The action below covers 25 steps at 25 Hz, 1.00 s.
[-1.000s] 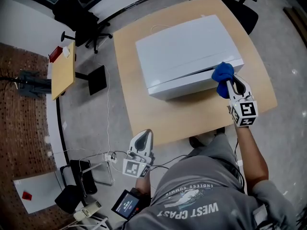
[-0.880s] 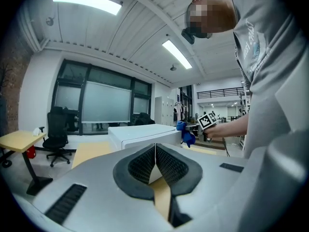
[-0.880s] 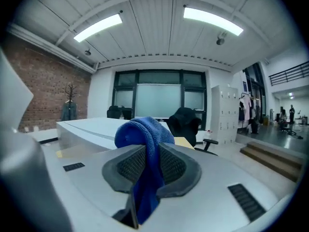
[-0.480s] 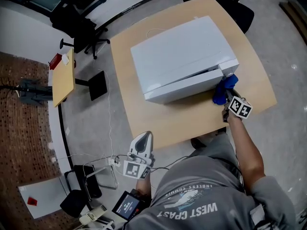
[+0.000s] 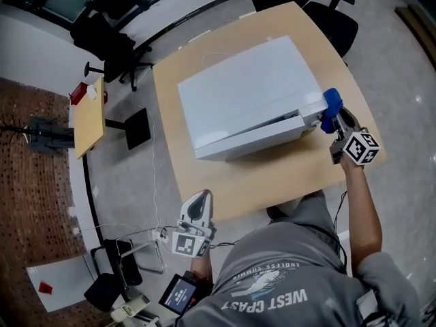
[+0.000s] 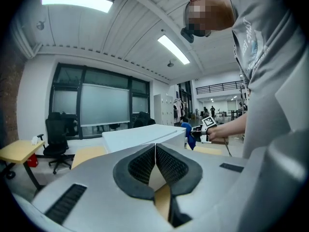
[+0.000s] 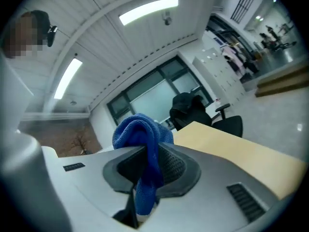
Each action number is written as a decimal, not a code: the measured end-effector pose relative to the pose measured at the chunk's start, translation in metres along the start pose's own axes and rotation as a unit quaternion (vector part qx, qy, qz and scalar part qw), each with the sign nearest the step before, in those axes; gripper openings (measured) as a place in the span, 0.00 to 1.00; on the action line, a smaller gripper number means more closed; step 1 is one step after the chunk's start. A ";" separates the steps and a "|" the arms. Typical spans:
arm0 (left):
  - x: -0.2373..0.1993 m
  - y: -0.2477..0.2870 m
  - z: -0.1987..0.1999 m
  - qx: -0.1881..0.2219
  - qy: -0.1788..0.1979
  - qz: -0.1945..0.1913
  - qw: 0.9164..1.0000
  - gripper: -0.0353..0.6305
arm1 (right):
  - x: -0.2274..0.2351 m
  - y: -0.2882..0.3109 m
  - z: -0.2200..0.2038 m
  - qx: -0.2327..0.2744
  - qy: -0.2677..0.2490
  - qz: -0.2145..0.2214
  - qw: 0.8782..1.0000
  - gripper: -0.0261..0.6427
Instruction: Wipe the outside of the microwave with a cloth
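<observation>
The white microwave (image 5: 245, 104) lies on a light wooden table (image 5: 272, 176). A blue cloth (image 5: 331, 104) touches its front right corner, bunched in my right gripper (image 5: 335, 119), whose jaws are closing on it. In the right gripper view the cloth (image 7: 142, 139) hangs between the pads of that gripper (image 7: 149, 164) and bulges above them. My left gripper (image 5: 196, 213) hangs low off the table's near edge, shut with nothing in it. In the left gripper view the pads of the left gripper (image 6: 155, 156) meet, with the microwave (image 6: 140, 135) and cloth (image 6: 190, 138) beyond.
Black office chairs (image 5: 327, 12) stand behind the table and more (image 5: 102, 33) at the back left. A small wooden side table (image 5: 88, 107) is at the left. Cables and a black device (image 5: 180, 291) lie on the floor near the person's feet.
My right gripper has carried the cloth from the microwave's front face to its front right corner and has rolled. The left gripper has drifted slightly.
</observation>
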<state>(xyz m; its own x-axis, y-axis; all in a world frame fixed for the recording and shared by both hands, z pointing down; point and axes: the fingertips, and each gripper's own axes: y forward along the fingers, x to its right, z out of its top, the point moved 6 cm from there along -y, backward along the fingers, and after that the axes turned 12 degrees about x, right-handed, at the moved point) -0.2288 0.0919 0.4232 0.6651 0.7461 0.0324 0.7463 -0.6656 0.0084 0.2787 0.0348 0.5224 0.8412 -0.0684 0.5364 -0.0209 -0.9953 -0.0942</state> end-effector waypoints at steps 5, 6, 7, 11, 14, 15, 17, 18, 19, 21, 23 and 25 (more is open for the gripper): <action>-0.018 0.043 0.019 0.001 0.026 0.064 0.998 0.09 | 0.036 0.029 -0.026 -0.101 0.074 0.071 0.990 0.15; -0.018 0.054 0.023 -0.002 0.036 0.075 0.997 0.09 | 0.047 0.036 -0.039 -0.120 0.094 0.069 0.986 0.15; -0.018 0.064 0.027 -0.007 0.046 0.086 0.995 0.09 | 0.057 0.042 -0.052 -0.140 0.109 0.065 0.982 0.15; -0.020 0.093 0.035 -0.010 0.043 0.147 0.988 0.09 | 0.094 0.067 -0.093 -0.241 0.104 0.053 0.964 0.15; -0.015 0.106 0.043 -0.006 0.030 0.186 0.982 0.09 | 0.098 0.092 -0.085 -0.265 0.099 0.077 0.956 0.15; -0.011 0.110 0.045 -0.010 0.035 0.192 0.981 0.09 | 0.093 0.103 -0.070 -0.251 0.104 0.098 0.957 0.15; -0.002 0.119 0.047 -0.018 0.043 0.198 0.979 0.09 | 0.074 0.132 -0.027 -0.199 0.124 0.155 0.960 0.15; 0.002 0.124 0.046 -0.022 0.044 0.199 0.979 0.09 | 0.061 0.148 -0.003 -0.169 0.133 0.189 0.958 0.15; 0.005 0.128 0.043 -0.026 0.043 0.201 0.978 0.09 | 0.049 0.164 0.018 -0.142 0.137 0.223 0.955 0.15; 0.008 0.133 0.036 -0.032 0.035 0.207 0.977 0.09 | 0.028 0.194 0.044 -0.108 0.125 0.272 0.948 0.15; 0.011 0.136 0.030 -0.035 0.024 0.212 0.976 0.09 | 0.020 0.218 0.043 -0.095 0.092 0.279 0.951 0.15; 0.012 0.141 0.028 -0.036 0.020 0.211 0.977 0.09 | 0.031 0.240 0.029 -0.067 0.088 0.263 0.958 0.15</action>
<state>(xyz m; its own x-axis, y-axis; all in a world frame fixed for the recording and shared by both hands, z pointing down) -0.1148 0.0071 0.3964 0.9104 0.4045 0.0867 0.4010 -0.9144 0.0552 0.3152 -0.2046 0.4919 0.5910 -0.5615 0.5791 -0.4965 -0.8191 -0.2875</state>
